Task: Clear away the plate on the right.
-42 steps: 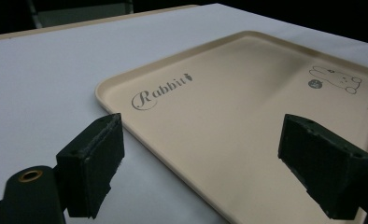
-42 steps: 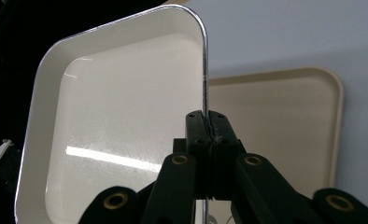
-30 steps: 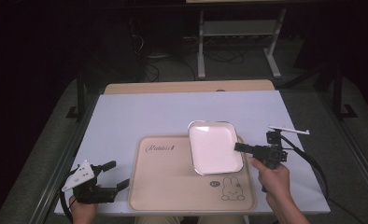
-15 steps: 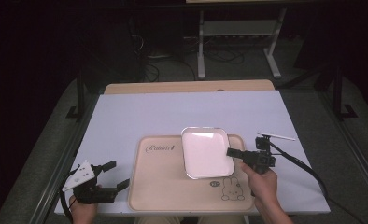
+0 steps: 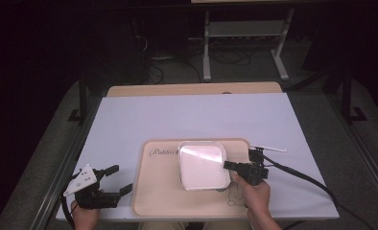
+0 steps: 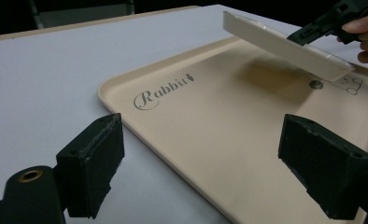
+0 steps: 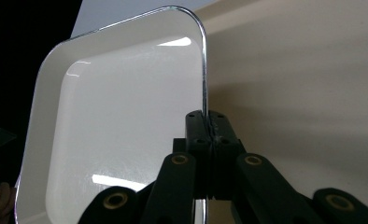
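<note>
A white square plate (image 5: 201,165) with a shiny rim hangs tilted just above a beige tray (image 5: 158,191) marked "Rabbit". My right gripper (image 5: 228,165) is shut on the plate's right rim. The right gripper view shows its jaws (image 7: 209,123) pinching the thin edge of the plate (image 7: 116,126), with the tray (image 7: 303,93) beneath. My left gripper (image 5: 121,178) rests open at the table's front left, beside the tray's left edge. Between its black pads (image 6: 209,172) I see the tray (image 6: 210,116), the raised plate (image 6: 285,44) and its shadow, and the right gripper (image 6: 313,30) farther off.
The tray lies on a white table top (image 5: 187,120) with a wooden strip (image 5: 192,89) along its far edge. A black cable (image 5: 302,177) trails from the right gripper off to the right. Metal stand legs (image 5: 244,33) stand on the dark floor beyond.
The right gripper has carried the plate leftward and lower, so that it now hangs over the middle of the tray. The left gripper has stayed in place.
</note>
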{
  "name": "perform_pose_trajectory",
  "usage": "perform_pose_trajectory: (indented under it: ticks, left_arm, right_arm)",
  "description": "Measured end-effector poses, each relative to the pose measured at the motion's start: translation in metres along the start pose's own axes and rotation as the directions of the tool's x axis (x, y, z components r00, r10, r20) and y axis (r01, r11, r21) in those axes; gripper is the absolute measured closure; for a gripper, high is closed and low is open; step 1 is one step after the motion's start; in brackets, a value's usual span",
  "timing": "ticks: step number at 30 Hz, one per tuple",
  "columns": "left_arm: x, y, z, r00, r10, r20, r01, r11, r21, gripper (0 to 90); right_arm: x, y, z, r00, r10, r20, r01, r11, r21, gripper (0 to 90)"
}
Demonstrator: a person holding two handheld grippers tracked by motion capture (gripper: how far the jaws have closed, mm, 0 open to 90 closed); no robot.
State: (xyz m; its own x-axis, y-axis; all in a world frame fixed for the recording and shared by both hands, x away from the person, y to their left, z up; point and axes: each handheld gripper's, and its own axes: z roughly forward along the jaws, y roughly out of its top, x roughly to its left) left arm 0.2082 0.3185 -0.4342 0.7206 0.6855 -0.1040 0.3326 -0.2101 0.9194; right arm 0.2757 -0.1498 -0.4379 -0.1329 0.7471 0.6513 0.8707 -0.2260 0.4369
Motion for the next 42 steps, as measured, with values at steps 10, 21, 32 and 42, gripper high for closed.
perform_pose_trajectory:
  ticks: [10, 21, 32, 42]
  left_arm:
    - [0.000, 0.000, 0.000, 1.0000, -0.001, 0.000, 0.001, 1.0000, -0.002, 13.9]
    - [0.000, 0.000, -0.001, 1.0000, -0.005, 0.000, 0.005, 1.0000, -0.006, 14.0]
    - [0.000, 0.000, -0.001, 1.0000, -0.004, 0.001, 0.004, 1.0000, -0.006, 14.0]
    - [0.000, 0.000, -0.001, 1.0000, -0.004, 0.001, 0.004, 1.0000, -0.007, 13.9]
  right_arm:
    - [-0.001, -0.003, 0.005, 0.9999, 0.010, 0.013, -0.010, 1.000, -0.002, 88.3]
    - [-0.002, -0.010, 0.013, 0.9987, 0.022, 0.045, -0.021, 1.000, -0.005, 88.2]
    - [-0.003, -0.012, 0.016, 0.9975, 0.030, 0.064, -0.030, 1.000, -0.009, 87.5]
    - [-0.003, -0.016, 0.017, 0.9959, 0.036, 0.083, -0.034, 0.999, -0.024, 85.0]
